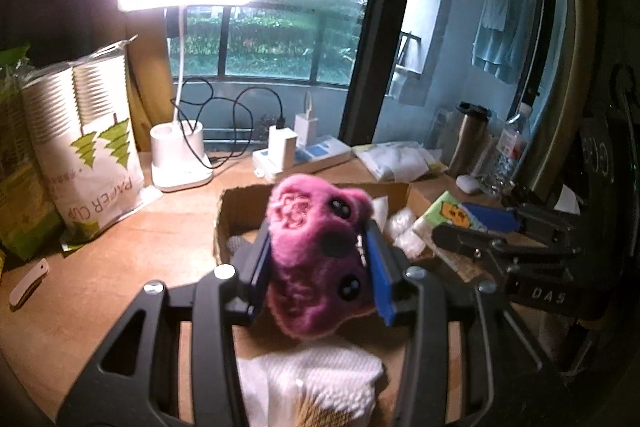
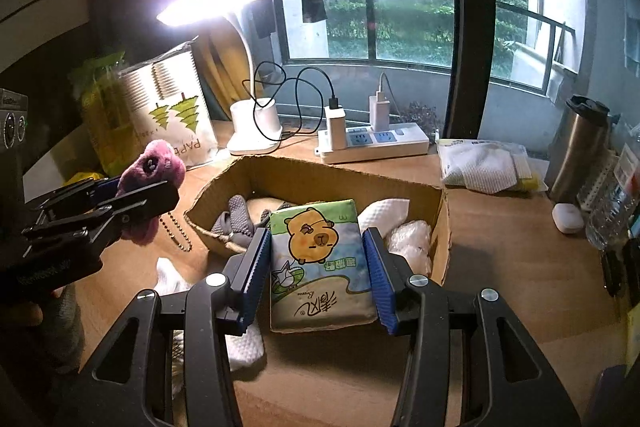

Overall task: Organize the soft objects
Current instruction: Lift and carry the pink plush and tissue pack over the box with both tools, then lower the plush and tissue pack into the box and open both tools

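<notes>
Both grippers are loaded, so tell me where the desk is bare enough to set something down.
Bare wood lies between the paper cup bag and the cardboard box, and right of the box before the white case. The box interior is crowded, and so is the back edge around the power strip and lamp base.
</notes>
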The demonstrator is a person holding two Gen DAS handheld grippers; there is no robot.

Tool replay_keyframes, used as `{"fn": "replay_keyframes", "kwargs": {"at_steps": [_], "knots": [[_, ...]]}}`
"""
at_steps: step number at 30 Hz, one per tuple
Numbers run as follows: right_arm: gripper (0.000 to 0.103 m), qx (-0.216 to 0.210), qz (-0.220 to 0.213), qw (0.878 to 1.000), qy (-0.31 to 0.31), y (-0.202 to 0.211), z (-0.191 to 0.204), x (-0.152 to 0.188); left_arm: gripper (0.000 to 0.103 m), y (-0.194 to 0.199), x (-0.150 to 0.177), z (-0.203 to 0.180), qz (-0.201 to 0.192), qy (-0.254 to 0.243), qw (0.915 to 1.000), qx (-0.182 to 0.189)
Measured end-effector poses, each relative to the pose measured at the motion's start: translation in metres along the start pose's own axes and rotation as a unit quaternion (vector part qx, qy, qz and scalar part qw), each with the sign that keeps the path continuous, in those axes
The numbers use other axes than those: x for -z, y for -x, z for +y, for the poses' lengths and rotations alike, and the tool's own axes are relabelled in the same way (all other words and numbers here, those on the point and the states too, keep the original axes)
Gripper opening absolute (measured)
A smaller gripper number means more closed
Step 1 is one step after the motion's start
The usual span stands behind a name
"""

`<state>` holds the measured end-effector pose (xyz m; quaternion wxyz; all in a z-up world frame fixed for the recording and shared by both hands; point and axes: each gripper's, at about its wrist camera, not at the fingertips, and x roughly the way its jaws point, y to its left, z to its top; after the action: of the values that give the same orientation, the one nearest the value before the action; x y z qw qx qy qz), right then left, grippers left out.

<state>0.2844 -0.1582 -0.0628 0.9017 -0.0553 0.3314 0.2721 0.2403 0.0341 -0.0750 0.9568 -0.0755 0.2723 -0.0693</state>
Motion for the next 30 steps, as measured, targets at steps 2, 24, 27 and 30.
{"fn": "replay_keyframes", "kwargs": {"at_steps": [2,24,27,30], "knots": [[0.049,0.001,-0.001,1.000,0.000,-0.003,-0.003,-0.002,0.044,-0.005,-0.003,-0.001,-0.002,-0.001,1.0000,0.001],[0.049,-0.006,0.016,0.999,-0.031,-0.052,-0.042,-0.009,0.044,-0.081,-0.002,-0.005,0.048,0.007,0.9988,0.000],[0.049,-0.007,0.023,0.999,-0.035,-0.058,-0.046,-0.007,0.045,-0.091,0.002,-0.004,0.065,0.012,0.9978,0.001],[0.050,-0.007,0.029,0.999,-0.038,-0.064,-0.048,-0.006,0.045,-0.098,0.004,-0.002,0.077,0.018,0.9968,-0.002]]}}
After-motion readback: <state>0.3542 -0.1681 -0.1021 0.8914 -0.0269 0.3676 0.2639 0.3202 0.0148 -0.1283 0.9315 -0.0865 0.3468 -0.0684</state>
